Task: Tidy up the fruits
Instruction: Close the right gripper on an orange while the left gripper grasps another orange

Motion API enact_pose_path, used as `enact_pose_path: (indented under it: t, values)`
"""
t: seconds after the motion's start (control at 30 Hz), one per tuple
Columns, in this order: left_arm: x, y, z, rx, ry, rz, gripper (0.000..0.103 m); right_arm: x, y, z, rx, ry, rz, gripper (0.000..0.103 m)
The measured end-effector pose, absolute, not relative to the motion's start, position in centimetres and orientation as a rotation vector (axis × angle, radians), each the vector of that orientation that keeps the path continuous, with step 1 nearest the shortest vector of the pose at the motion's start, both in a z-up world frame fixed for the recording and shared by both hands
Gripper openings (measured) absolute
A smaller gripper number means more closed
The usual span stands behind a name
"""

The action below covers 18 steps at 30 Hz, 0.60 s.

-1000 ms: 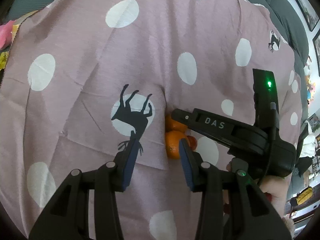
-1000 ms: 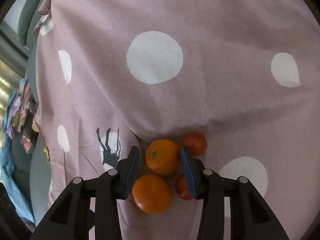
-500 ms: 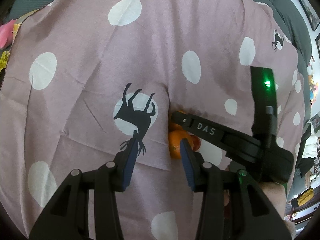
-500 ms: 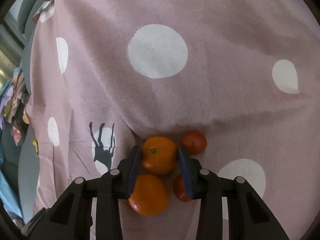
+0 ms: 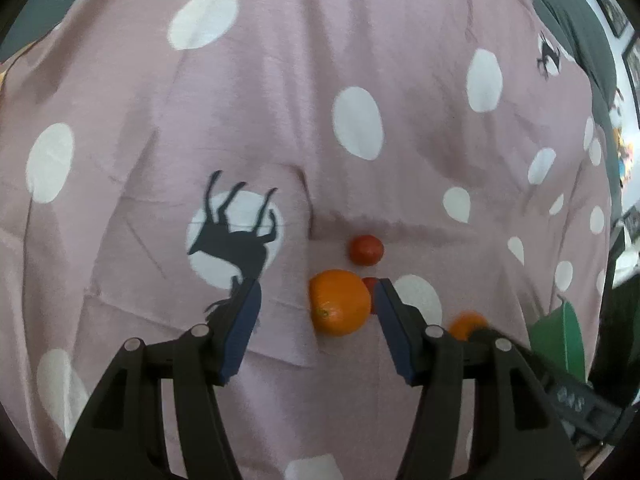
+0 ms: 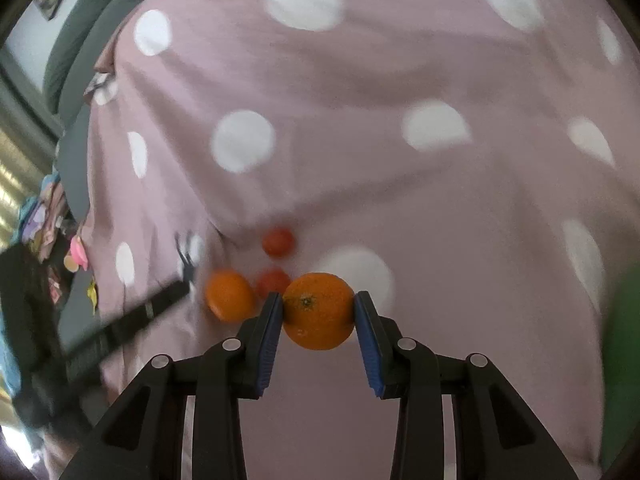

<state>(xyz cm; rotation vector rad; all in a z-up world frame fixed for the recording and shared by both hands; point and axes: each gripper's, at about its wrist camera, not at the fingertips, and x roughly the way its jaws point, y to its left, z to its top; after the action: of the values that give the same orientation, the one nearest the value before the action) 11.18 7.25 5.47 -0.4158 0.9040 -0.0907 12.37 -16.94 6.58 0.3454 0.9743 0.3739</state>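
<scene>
On a pink cloth (image 5: 280, 120) with white dots lies an orange (image 5: 339, 303), with two red tomatoes (image 5: 366, 250) just behind it. My left gripper (image 5: 316, 300) is open, its jaws opening, and the orange lies between them near the right pad, untouched by the left pad. My right gripper (image 6: 319, 312) is shut on a second orange (image 6: 318, 310), held to the right of the group. In the right wrist view the first orange (image 6: 229, 296) and the tomatoes (image 6: 278, 242) lie to the left. The held orange (image 5: 466, 324) shows behind my left gripper's right finger.
A green bowl (image 5: 560, 340) stands at the right, also a green blur (image 6: 624, 360) at the right wrist view's edge. Grey cushions (image 6: 80, 60) lie beyond the cloth's far left. The left tool's black body (image 6: 132, 320) reaches in from the left.
The right gripper closed on the upper orange and carried it off to the right, away from the group. The left gripper's jaws widened and came around the remaining orange.
</scene>
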Motion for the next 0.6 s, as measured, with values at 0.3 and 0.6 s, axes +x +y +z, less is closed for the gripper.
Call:
enact_pose_path:
  t: [0.3,0.6]
  values:
    - [13.6,5.3,4.0,-0.357,0.96,-0.103,0.056,11.9,-18.8,5.4,0.307,0.985,0.329,0.038]
    - [13.9,3.5,3.0,-0.264,0.966,-0.056,0.051,11.8,-19.1,5.3,0.295,0.994,0.319,0.039]
